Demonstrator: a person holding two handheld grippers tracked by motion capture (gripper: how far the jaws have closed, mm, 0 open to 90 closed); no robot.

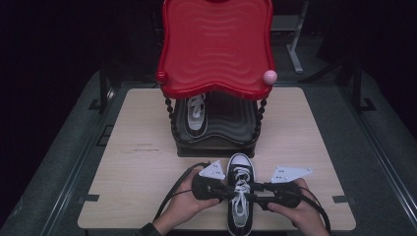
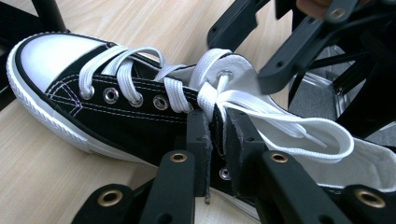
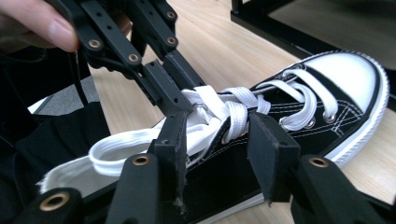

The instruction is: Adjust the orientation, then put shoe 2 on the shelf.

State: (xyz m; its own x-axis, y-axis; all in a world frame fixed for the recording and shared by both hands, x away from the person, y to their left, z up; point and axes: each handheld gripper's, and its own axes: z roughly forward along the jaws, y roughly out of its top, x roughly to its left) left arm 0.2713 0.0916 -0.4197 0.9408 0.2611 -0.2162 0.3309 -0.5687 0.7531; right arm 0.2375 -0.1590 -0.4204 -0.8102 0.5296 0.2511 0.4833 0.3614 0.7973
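**High view.** We record one black-and-white sneaker (image 1: 240, 194) lying on the wooden bench (image 1: 142, 162), toe pointing away from the person. The left gripper (image 1: 227, 192) comes at its laces from one side and the right gripper (image 1: 256, 193) from the other, so the shoe lies between the two sets of fingers. Beyond the fingers stands a two-tier shoe rack (image 1: 216, 132) with a red top shelf (image 1: 216, 49); a second sneaker (image 1: 195, 117) sits on its lower tier.

**Left gripper view.** We record the left fingers (image 2: 198, 140) almost pressed together, pinching the white shoelace (image 2: 212, 100) just below the top eyelet, at the edge of the shoe's opening. A long lace loop (image 2: 322, 135) trails off to one side of these fingers over the white lining. The other gripper's fingers reach in from above, near the top eyelet.

**Right gripper view.** We record the right fingers (image 3: 271, 144) spread, standing astride the crossed laces (image 3: 236, 116) without pressing on them. The left gripper's fingers come down from the upper left onto the lace just ahead of them. The white toe cap (image 3: 348, 72) lies well past the fingers.

**Progress, as we judge it.** The shoe is laced through its eyelets, and a loop is formed, but we see no finished bow. One lace is secured; the tying, tightening and any shelving beside its mate remain to be done.
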